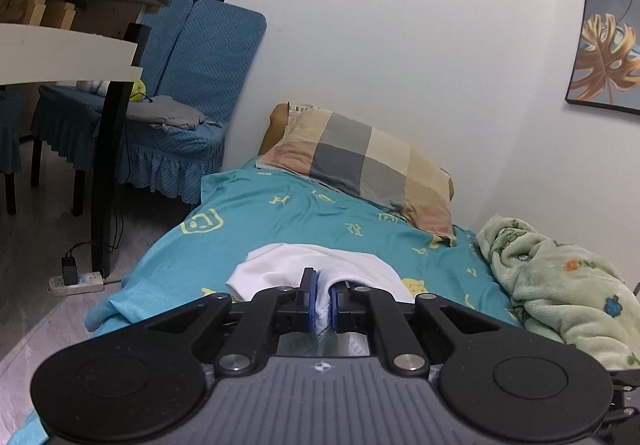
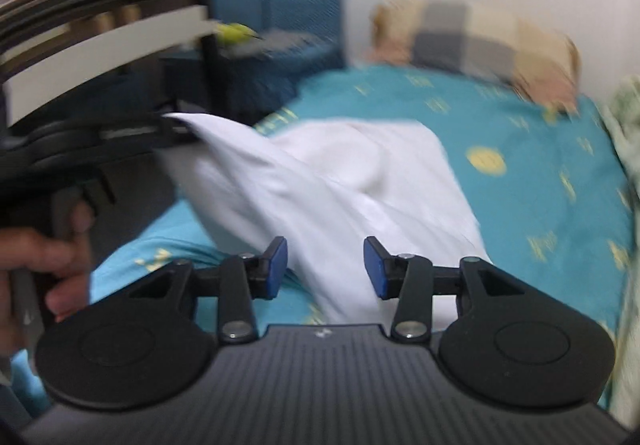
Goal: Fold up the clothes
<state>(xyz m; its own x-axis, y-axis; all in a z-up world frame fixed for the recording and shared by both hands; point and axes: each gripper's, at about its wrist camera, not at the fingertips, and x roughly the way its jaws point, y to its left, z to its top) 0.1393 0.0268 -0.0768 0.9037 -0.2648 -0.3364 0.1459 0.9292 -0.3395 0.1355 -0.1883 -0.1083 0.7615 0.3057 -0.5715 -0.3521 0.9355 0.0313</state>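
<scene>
White garment (image 1: 320,269) lies on the teal bed sheet (image 1: 256,221), one edge lifted off it. Left gripper (image 1: 323,299): fingers pressed together, pinching a fold of the cloth. Right gripper (image 2: 325,265): fingers spread, nothing between them, garment just ahead and beneath; this view is blurred, contact unclear. Checked pillow (image 1: 360,161) beyond; green blanket (image 1: 560,285) to the right.

White garment (image 2: 320,173); teal sheet (image 1: 280,221), yellow prints; checked pillow (image 1: 360,161); green blanket (image 1: 560,285), perhaps cartoon-patterned.
</scene>
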